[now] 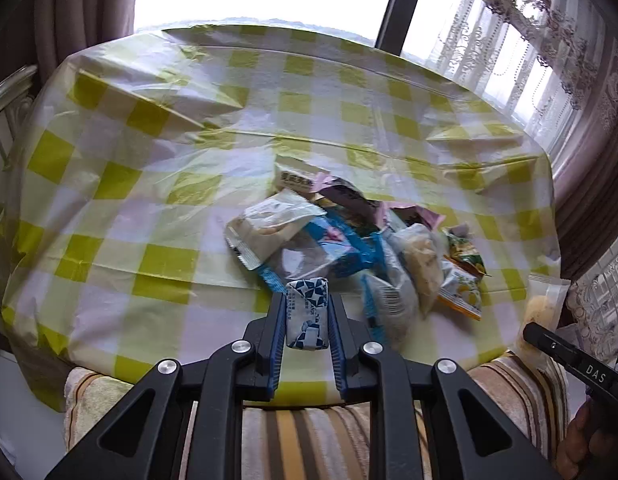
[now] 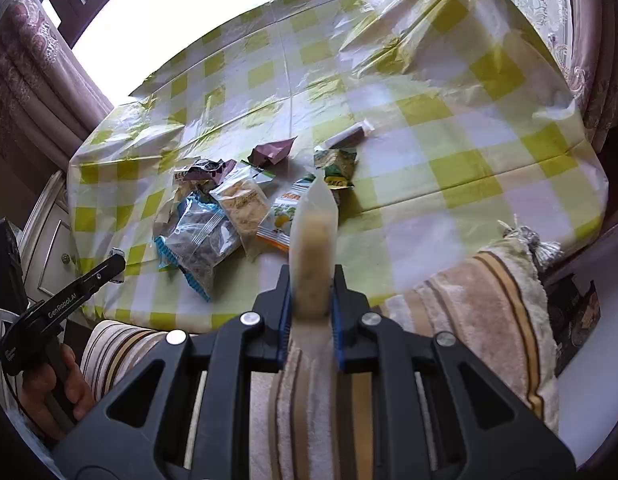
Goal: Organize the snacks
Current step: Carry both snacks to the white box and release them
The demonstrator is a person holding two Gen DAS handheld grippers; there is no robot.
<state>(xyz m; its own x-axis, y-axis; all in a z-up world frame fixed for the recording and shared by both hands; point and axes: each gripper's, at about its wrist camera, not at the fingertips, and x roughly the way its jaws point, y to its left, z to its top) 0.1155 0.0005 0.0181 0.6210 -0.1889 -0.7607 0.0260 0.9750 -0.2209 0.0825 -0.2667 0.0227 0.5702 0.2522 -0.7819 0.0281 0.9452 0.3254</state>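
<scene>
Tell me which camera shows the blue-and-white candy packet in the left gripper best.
The left wrist view: the blue-and-white packet sits centre frame, clamped between the left gripper fingers, its print readable. The right wrist view shows only that gripper side-on at the left edge, with just a sliver of the packet visible.

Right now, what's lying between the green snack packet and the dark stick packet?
Nothing: bare checked tablecloth separates green snack packet from dark stick packet, in the right wrist view.

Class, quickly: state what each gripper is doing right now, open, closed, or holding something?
Left gripper: closed on a small blue-and-white snack packet.
Right gripper: closed on a translucent snack packet with a pale filling, held edge-on.
</scene>
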